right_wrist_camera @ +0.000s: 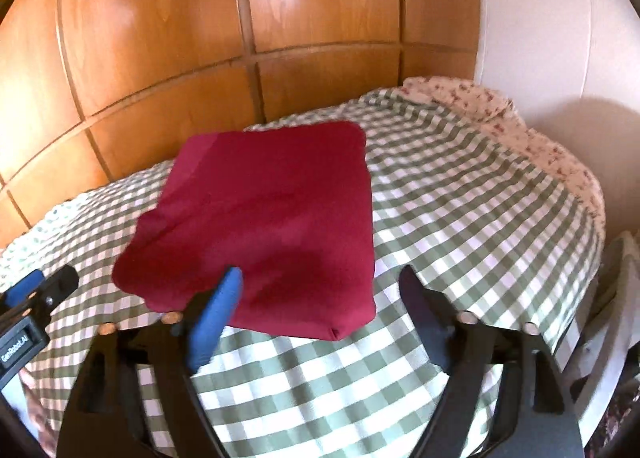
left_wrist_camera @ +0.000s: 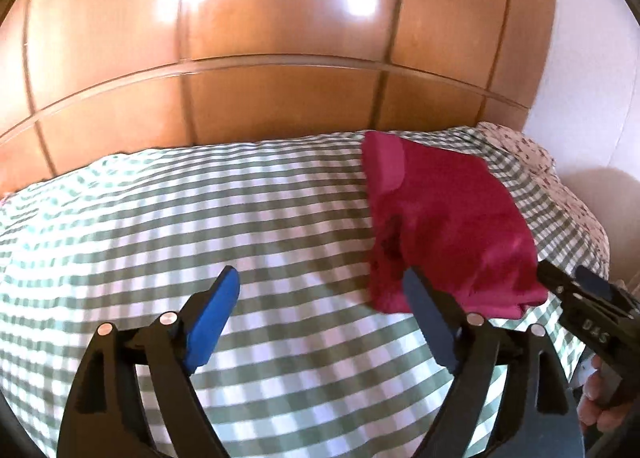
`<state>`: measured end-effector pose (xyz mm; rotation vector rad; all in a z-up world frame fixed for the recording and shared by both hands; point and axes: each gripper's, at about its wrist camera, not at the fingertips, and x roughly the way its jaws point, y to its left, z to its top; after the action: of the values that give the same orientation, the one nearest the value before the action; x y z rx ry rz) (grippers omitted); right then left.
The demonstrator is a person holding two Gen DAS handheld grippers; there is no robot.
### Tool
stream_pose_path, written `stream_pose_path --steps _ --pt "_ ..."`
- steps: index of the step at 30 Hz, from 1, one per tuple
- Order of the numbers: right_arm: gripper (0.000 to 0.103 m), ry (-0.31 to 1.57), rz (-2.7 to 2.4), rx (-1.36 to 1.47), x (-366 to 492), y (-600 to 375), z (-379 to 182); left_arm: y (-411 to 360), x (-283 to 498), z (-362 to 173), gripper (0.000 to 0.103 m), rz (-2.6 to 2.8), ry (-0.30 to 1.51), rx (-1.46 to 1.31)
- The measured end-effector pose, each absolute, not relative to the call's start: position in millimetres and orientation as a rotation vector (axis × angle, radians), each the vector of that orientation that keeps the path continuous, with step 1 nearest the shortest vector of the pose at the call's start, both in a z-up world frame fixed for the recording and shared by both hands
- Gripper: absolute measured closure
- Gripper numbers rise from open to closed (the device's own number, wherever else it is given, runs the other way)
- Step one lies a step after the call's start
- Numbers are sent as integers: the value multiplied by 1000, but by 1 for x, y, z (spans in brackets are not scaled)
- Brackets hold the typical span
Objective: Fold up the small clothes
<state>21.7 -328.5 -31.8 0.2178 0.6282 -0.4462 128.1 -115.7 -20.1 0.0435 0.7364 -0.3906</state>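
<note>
On the gingham bedspread, the folded crimson garment lies at 12 o'clock of both wide-open, empty grippers, left gripper and right gripper.

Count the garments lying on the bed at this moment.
1. A folded magenta garment lies on the green checked bedspread, toward the wooden headboard, ahead of both open grippers. Nothing else shows, though the bed's near edge is out of view.

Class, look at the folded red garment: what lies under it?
The red garment rests on the green-and-white checked bedcover, which shows all around it. Anything directly beneath the cloth is covered and cannot be seen.
</note>
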Motion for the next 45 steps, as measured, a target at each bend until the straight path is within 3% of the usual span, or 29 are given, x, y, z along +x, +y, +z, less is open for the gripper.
stream_pose_path --steps 10,19,22,45 --pt "13 598 -465 176 1 -301 -21 -88 104 -11 10 -335 717 9" --pt "12 638 -520 144 -13 -291 -31 -87 84 -11 3 -319 697 46" --pt "8 627 -567 169 -17 -298 -27 -85 81 -14 3 -320 706 41" --pt "8 606 -572 165 -24 -297 -31 -102 70 -16 2 -301 713 99"
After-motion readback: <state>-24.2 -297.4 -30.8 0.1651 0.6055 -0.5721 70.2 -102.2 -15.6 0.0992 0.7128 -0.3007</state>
